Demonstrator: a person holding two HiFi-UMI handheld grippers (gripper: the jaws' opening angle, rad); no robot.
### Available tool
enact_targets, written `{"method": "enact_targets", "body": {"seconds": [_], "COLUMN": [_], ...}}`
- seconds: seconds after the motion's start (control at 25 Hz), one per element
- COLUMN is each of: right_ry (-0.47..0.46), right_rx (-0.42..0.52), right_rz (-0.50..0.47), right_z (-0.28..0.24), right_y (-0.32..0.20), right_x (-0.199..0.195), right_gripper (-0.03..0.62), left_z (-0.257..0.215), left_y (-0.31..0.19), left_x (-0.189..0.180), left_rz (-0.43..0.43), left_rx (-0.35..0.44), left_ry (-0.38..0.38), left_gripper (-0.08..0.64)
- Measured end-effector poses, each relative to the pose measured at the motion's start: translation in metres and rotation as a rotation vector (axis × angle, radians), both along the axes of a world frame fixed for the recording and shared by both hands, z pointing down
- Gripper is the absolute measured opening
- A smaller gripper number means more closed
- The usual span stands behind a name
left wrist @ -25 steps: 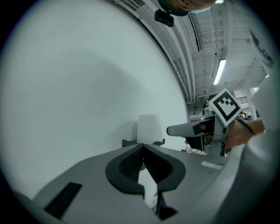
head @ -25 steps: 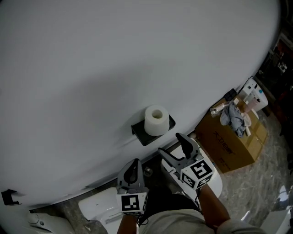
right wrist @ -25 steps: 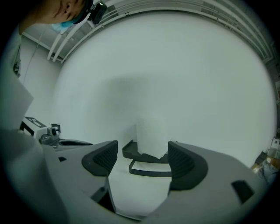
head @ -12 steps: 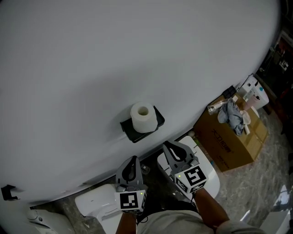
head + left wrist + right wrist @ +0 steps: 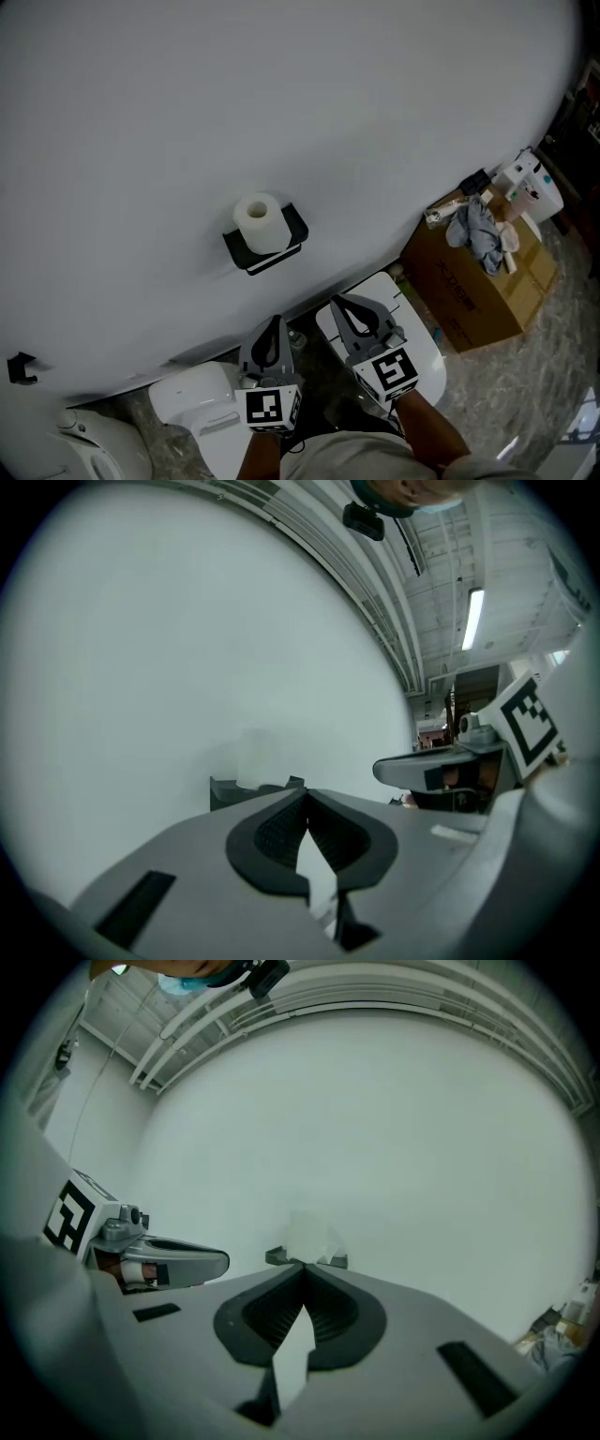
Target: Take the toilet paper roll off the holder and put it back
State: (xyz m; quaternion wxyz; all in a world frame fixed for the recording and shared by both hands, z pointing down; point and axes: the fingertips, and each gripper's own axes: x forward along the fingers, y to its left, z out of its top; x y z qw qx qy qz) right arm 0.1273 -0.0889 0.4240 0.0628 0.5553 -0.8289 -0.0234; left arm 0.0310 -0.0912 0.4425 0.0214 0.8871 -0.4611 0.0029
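Observation:
A white toilet paper roll (image 5: pixel 258 218) stands upright on a black wall holder (image 5: pixel 272 249). Both grippers hang below it, apart from it and pointing at the wall. My left gripper (image 5: pixel 274 322) is shut with nothing in it. My right gripper (image 5: pixel 339 302) has just been closing; its jaws now meet and hold nothing. In the left gripper view the closed tips (image 5: pixel 305 795) sit just right of the holder (image 5: pixel 232 789), and the roll above it is a faint pale shape. In the right gripper view the roll (image 5: pixel 310 1235) and holder (image 5: pixel 278 1258) lie straight past the closed tips (image 5: pixel 302 1266).
A plain white wall (image 5: pixel 281 103) fills most of the head view. Below the grippers are a white toilet lid (image 5: pixel 422 352) and a white tank (image 5: pixel 192 398). A cardboard box (image 5: pixel 473 291) with a cloth and bottles stands at the right. A small black hook (image 5: pixel 19 367) is on the wall at far left.
The right gripper's jaws went from wide open to shut, empty. Both grippers drew back from the roll, which now sits further up and left in the head view.

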Motion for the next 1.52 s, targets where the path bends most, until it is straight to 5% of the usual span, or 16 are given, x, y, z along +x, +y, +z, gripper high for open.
{"method": "enact_targets", "body": {"seconds": [0.24,0.4,0.6,0.88,1.52], "right_ry": [0.006,-0.032,-0.05,-0.023,-0.041], "right_rx": [0.001,0.111,0.127,0.159,0.225], "right_rz": [-0.013,-0.063,-0.042,-0.104,0.023], "right_z": [-0.009,-0.037,-0.048,-0.058,-0.088], "right_y": [0.046,0.079,0.105,0.125,0.138], "right_x": [0.031,0.037,0.051,0.017,-0.01], "right_gripper": [0.005,0.005,0.005,0.005,0.005], "left_z": [-0.012,-0.028,-0.045,-0.052,-0.07], "left_y": [0.048,0.083,0.111,0.135,0.145], "left_x": [0.023,0.016,0.009,-0.007,-0.08], "left_rz": [-0.063,-0.148,-0.182,-0.199,-0.21], "left_rx": [0.02,0.034,0.067,0.069,0.122], "left_ry": [0.004,0.031,0.007,0.013,-0.005], "left_gripper": [0.003,0.003,0.003,0.003,0.003]}}
